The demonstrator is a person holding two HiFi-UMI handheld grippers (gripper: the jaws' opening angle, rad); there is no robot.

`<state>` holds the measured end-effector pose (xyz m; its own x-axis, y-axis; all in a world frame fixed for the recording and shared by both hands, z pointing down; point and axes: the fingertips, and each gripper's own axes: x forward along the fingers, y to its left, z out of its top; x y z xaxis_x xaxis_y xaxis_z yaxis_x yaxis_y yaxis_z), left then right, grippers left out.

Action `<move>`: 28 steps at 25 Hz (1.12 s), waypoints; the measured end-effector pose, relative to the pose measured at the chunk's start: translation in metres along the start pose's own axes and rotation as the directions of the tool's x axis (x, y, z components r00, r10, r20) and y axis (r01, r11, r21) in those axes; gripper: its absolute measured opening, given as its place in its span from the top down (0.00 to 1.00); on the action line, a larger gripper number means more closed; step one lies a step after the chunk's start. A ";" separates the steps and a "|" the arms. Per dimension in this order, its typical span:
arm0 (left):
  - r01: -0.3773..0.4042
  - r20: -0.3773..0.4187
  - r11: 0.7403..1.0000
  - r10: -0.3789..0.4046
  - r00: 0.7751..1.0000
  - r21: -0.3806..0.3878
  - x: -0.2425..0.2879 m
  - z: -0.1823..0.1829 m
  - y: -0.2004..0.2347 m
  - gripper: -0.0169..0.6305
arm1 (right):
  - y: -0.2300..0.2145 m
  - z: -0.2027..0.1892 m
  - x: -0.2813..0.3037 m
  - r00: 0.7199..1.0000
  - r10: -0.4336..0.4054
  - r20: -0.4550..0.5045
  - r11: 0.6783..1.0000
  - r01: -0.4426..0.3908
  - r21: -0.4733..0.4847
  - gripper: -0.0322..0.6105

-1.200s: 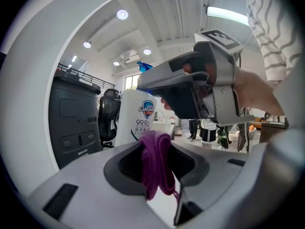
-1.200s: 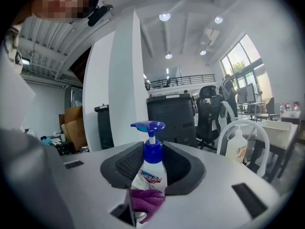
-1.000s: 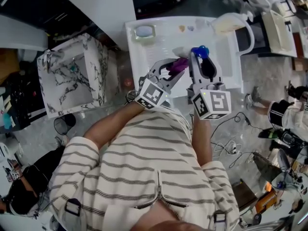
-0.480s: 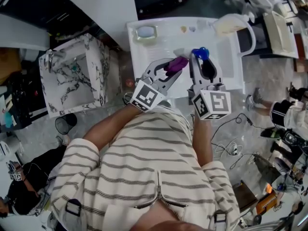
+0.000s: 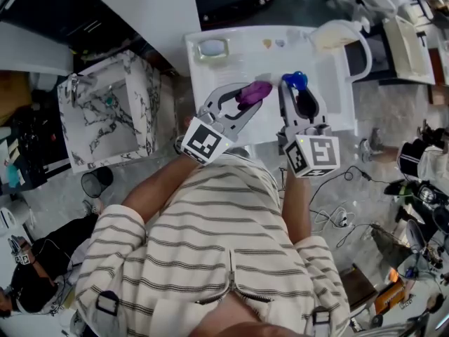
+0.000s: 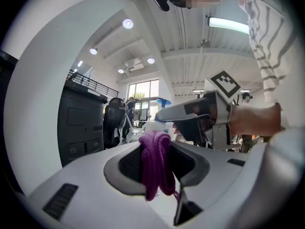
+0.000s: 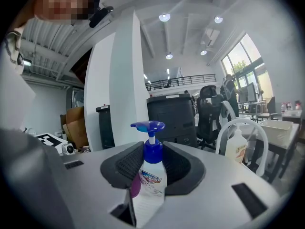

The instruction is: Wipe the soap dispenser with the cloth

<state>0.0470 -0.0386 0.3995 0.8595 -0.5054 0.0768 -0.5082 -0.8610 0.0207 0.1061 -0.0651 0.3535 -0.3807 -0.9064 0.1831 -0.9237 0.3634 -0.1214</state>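
My right gripper is shut on a white soap dispenser with a blue pump head and holds it upright above the white table. My left gripper is shut on a purple cloth, which hangs bunched between its jaws. The cloth sits just left of the dispenser, with a small gap in the head view. In the right gripper view a bit of the purple cloth shows at the bottle's left side. The left gripper view shows the right gripper and the bottle beyond the cloth.
A white table lies under both grippers, with a green-rimmed dish at its far left. A marble-patterned box stands to the left, a white chair to the right. Another pump bottle stands behind at right.
My left gripper has drawn back to the left and risen a little with the cloth, away from the dispenser. The right gripper and the bottle have stayed put.
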 end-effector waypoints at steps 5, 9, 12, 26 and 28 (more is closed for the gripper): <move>0.009 0.012 1.000 -0.009 1.000 -0.019 -0.002 0.004 0.006 0.76 | -0.001 0.000 -0.004 1.000 0.010 0.000 1.000 -0.010 -0.007 0.74; 0.016 0.020 0.999 -0.015 1.000 -0.030 -0.003 0.003 0.011 0.77 | 0.002 -0.004 -0.007 0.999 0.036 -0.007 0.999 -0.036 -0.026 0.74; 0.029 0.016 0.999 -0.028 0.999 -0.023 -0.003 0.003 0.013 0.77 | 0.005 -0.005 -0.009 0.998 0.060 -0.007 0.997 -0.060 -0.039 0.74; 0.297 0.023 0.955 -0.297 0.955 -0.007 0.001 0.007 0.011 0.77 | 0.021 -0.007 -0.026 0.977 0.213 -0.014 0.975 -0.213 -0.060 0.74; 0.329 0.044 0.944 -0.327 0.944 -0.031 0.001 0.007 0.008 0.77 | 0.025 -0.009 -0.029 0.972 0.234 -0.015 0.970 -0.234 -0.064 0.74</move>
<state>0.0439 -0.0462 0.3925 0.9800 -0.1976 0.0219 -0.1987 -0.9771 0.0759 0.0938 -0.0283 0.3536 -0.5866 -0.7929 0.1646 -0.8097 0.5786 -0.0984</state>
